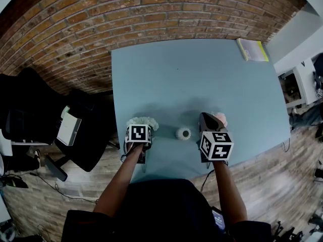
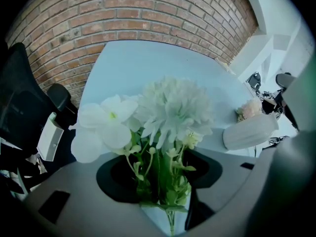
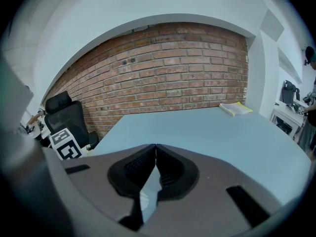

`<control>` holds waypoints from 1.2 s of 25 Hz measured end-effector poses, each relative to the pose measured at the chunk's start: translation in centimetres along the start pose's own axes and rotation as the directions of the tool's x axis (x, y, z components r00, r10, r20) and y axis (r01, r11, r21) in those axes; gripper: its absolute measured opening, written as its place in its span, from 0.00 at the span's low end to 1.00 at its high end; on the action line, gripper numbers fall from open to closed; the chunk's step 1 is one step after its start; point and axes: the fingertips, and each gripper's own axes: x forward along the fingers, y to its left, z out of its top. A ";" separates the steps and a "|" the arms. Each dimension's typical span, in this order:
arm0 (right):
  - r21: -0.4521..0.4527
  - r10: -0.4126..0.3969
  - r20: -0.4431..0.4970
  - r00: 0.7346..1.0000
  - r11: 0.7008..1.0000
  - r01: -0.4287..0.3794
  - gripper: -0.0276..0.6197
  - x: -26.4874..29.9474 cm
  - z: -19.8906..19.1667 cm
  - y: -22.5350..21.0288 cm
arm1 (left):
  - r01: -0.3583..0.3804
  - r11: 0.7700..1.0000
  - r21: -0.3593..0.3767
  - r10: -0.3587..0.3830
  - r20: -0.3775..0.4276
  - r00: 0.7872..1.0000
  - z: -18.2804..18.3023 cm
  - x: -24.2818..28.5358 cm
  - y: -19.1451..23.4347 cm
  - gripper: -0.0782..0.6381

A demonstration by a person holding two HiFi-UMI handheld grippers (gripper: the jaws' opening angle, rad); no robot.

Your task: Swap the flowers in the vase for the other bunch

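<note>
My left gripper [image 2: 162, 168] points steeply down at the table [image 1: 192, 79] and has the white bunch [image 2: 173, 107] between its jaws. The jaws stand about half closed on the green stems [image 2: 148, 181]. The leaves fill the gap and touch both pads, so I read this as a grasp on the stems and not a loose hover. The white heads spread out just past my fingertips, one large round bloom in the middle and a flatter one to its left.

My right gripper [image 3: 155, 147] is clenched, its two jaws pressed together tip to tip. It hangs over the near part of the table at a gentler slope.

The vase [image 1: 183, 133] is small, white and ribbed. It stands upright on the table between my two grippers, close to the near edge (from above I see mainly its round mouth). It is apart from both grippers.

The pink bunch [image 1: 221, 119] lies on the table just beside the tip of my right gripper, on the far side of it. The gripper covers part of it, so I cannot tell if they touch.

A book [image 1: 252, 49] with a yellow edge lies at the far right corner of the table. A black office chair [image 1: 30, 115] stands on the floor to the left, and a brick wall [image 1: 101, 19] runs behind the table.
</note>
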 end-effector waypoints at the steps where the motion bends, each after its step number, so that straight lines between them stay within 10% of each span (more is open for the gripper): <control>1: 0.000 0.000 -0.001 1.000 1.000 0.000 0.06 0.0 -0.1 -0.1 | 0.000 1.000 0.002 0.000 0.001 1.000 0.1 -0.1 0.0 0.46; 30: 0.024 -0.018 0.028 0.999 1.000 0.017 0.06 -1.6 -0.3 0.0 | 0.026 1.000 0.005 -0.026 0.074 0.997 0.7 -1.7 0.0 0.39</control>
